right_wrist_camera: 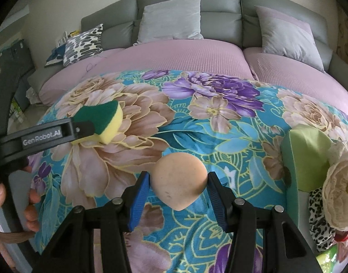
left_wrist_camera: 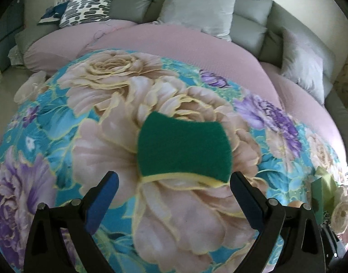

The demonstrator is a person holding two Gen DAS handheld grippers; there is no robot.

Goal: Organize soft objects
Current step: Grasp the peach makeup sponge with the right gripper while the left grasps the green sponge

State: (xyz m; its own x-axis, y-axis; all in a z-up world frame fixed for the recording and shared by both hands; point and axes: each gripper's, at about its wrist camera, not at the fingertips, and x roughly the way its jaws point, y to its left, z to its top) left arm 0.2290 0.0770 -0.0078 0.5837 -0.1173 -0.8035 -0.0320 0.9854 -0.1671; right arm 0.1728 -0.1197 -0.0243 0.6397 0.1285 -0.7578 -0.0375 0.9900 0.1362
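One green bin (right_wrist_camera: 308, 159) holds cream scrunchie (right_wrist_camera: 340, 195).

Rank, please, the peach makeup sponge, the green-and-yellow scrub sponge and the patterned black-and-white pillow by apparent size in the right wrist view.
1. peach makeup sponge, though nearest the camera, so inflated.
2-3. patterned pillow and scrub sponge look alike; the pillow sits farther back, so likely truly largest.

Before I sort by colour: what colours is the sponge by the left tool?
Green scouring top over a yellow body; the sponge shows both layers best in the right wrist view.
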